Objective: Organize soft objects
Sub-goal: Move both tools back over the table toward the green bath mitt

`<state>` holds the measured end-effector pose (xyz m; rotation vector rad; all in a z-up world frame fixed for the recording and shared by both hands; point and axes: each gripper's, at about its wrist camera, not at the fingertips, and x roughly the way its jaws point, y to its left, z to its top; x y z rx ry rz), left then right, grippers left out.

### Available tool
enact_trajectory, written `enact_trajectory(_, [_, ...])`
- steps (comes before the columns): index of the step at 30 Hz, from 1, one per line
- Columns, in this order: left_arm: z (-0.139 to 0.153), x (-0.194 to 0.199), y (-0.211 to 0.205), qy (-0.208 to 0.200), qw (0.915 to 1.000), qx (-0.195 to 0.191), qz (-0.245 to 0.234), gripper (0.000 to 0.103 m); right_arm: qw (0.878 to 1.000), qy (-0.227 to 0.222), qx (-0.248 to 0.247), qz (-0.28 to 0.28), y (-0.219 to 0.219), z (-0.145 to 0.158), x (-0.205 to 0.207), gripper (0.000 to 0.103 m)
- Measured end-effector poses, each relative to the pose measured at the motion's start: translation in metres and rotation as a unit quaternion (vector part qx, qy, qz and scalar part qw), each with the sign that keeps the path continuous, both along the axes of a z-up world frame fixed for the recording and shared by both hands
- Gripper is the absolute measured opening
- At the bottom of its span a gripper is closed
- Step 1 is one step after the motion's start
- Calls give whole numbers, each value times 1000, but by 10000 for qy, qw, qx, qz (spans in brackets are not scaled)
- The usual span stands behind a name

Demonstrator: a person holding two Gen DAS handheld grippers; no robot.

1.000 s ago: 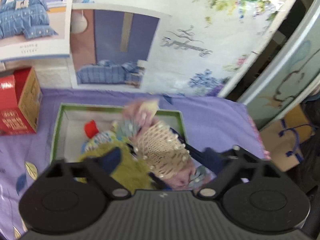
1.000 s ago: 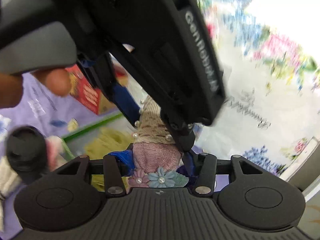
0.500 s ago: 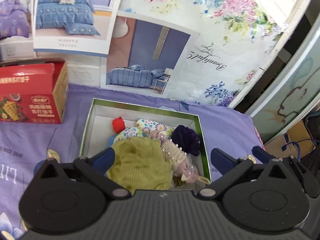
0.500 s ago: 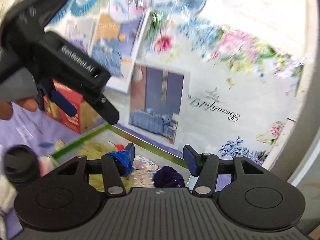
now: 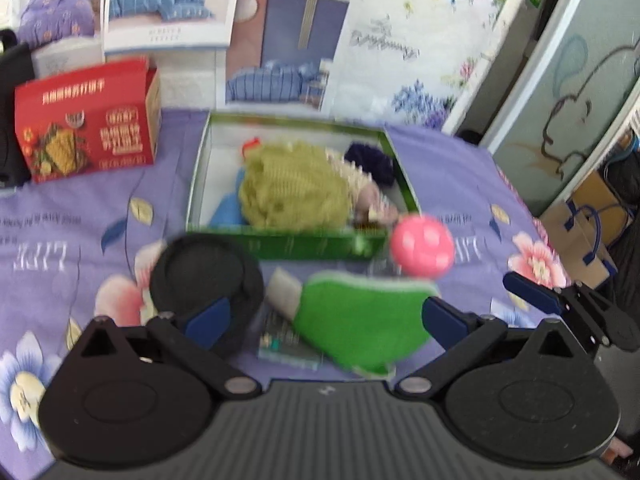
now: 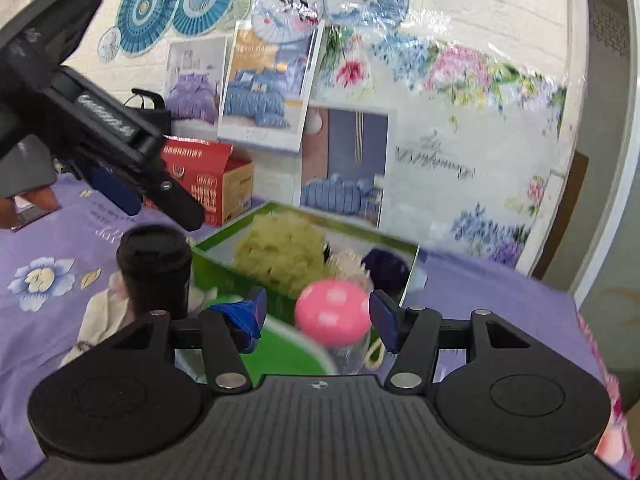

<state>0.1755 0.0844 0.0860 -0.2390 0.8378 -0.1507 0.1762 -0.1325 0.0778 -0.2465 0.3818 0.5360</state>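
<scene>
Surface: purple floral bedsheet (image 5: 80, 216) | Green-rimmed box (image 5: 304, 242) already holds a yellow-green mesh pouf (image 5: 294, 188) | Pending: pink dotted ball (image 6: 333, 312), green cloth (image 5: 360, 320), just in front of box | My left gripper (image 5: 324, 316) spread, empty | My right gripper (image 6: 316, 316) opening, pads clear of ball | Judgement: ball light, squashy; pinch across middle.

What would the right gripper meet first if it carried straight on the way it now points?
Most likely the pink ball: it sits between the right gripper and its opening fingers, untouched. The green box of soft things lies just behind it. Blur makes the exact depth uncertain.
</scene>
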Motion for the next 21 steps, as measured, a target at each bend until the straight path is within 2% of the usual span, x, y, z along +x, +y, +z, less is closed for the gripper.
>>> enact_trajectory(4, [-38,-20,-5,361,9992,-172,-42,101,9981,528,250,-175,-9,-32,-11,43])
enact_trajectory(7, [-60,-22,-10,607,9971,-461,-67,101,9947,880,455,-280,-16,-54,-16,43])
enact_trajectory(13, [-70,9,-22,937,9899,-1055,133,101,9904,1200,603,-324,-23,-72,-8,44])
enact_trajectory(16, [-66,26,-25,1066,9843,-1309,515,102,9905,1216,599,-228,-24,-74,3,44])
enact_trajectory(21, [-56,40,-20,1025,9740,-1456,1402,102,9908,1251,508,-11,-25,-79,25,45])
